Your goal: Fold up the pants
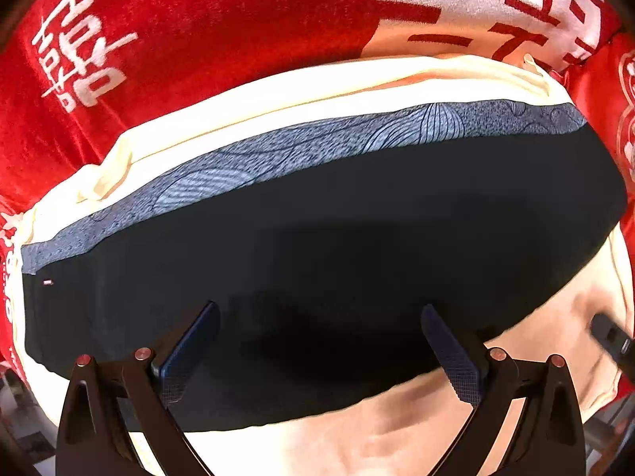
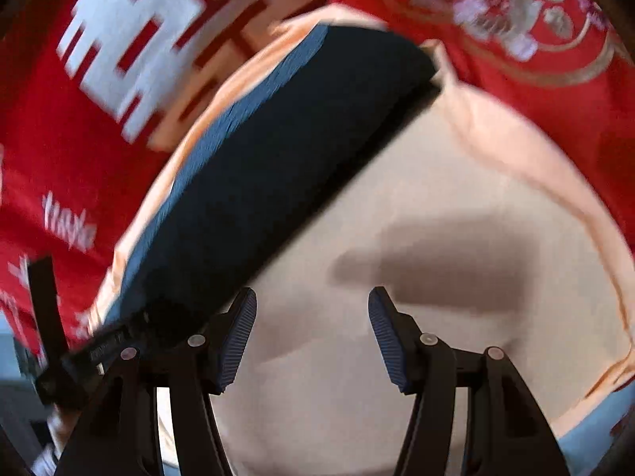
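Observation:
The dark navy pants [image 1: 337, 238] lie folded flat on a cream cloth [image 1: 357, 448], with a grey-blue patterned band [image 1: 278, 154] along their far edge. My left gripper [image 1: 319, 313] is open and empty just above the pants' near part. In the right wrist view the pants [image 2: 258, 182] run as a dark strip from lower left to upper right. My right gripper [image 2: 311, 297] is open and empty over the bare cream cloth [image 2: 436, 182], to the right of the pants. The left gripper's body [image 2: 79, 361] shows at the lower left there. The right wrist view is blurred.
A red blanket with white characters [image 1: 178, 39] surrounds the cream cloth in the left wrist view and also shows in the right wrist view [image 2: 47, 139]. A red cushion with pale embroidery [image 2: 516, 20] lies at the far right. The right gripper's edge [image 1: 611, 337] shows at the right.

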Tool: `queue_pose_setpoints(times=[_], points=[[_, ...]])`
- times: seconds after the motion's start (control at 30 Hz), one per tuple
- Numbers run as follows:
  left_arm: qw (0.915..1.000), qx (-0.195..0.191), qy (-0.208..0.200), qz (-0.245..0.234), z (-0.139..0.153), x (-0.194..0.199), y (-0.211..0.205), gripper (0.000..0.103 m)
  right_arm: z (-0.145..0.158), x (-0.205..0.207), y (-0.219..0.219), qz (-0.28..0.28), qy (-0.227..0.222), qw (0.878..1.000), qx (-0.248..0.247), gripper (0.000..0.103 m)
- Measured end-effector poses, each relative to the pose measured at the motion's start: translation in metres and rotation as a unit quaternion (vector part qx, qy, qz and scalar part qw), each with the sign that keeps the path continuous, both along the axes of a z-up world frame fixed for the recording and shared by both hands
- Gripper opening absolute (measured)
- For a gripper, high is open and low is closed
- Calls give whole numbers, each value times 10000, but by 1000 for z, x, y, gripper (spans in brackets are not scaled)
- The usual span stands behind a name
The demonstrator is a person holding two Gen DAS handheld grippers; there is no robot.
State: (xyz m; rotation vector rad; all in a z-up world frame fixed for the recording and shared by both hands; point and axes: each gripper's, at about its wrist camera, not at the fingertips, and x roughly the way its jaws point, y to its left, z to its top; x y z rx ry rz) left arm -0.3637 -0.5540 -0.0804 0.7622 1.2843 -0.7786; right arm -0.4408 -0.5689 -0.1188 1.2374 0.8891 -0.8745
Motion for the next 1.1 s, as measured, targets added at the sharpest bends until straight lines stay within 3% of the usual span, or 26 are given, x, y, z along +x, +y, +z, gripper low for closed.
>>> queue_pose_setpoints(times=[0.17, 0.2, 0.27, 0.3, 0.33, 0.47, 0.53, 0.67, 0.83, 1.1], points=[[9999, 121, -43, 21, -10, -18, -20, 102, -8, -19, -45, -794, 14, 9967, -184, 62], [9999, 98, -48, 32, -9, -20, -22, 102, -12, -20, -54, -893, -59, 9959, -164, 58], [10000, 73, -53, 38, -8, -26, -27, 102, -17, -21, -63, -946, -150, 9953, -143, 34], [10000, 72, -51, 43, -7, -29, -30, 102, -19, -19, -68, -951, -129, 9953, -136, 12], [9999, 73, -46, 52, -7, -33, -32, 102, -18, -18, -70, -946, -123, 9953, -169, 10], [9999, 63, -86, 61, -2, -36, -22, 102, -1, -18, -70, -582, 107, 9961, -648, 10], [9999, 64, -110, 92, 0, -42, -27, 102, -4, -21, -71, -591, 77, 9967, -557, 11], [9999, 49, -83, 132, 4, -36, -14, 102, -15, -39, -62, -811, -620, 9948, -3, 16], [9999, 36, -64, 141, 4, -38, -16, 102, -27, -32, -39, -651, -1202, 9899, 386, 45], [9999, 14, -27, 162, -11, -25, -7, 102, -35, -19, -38, -642, -1519, 9848, 543, 45]])
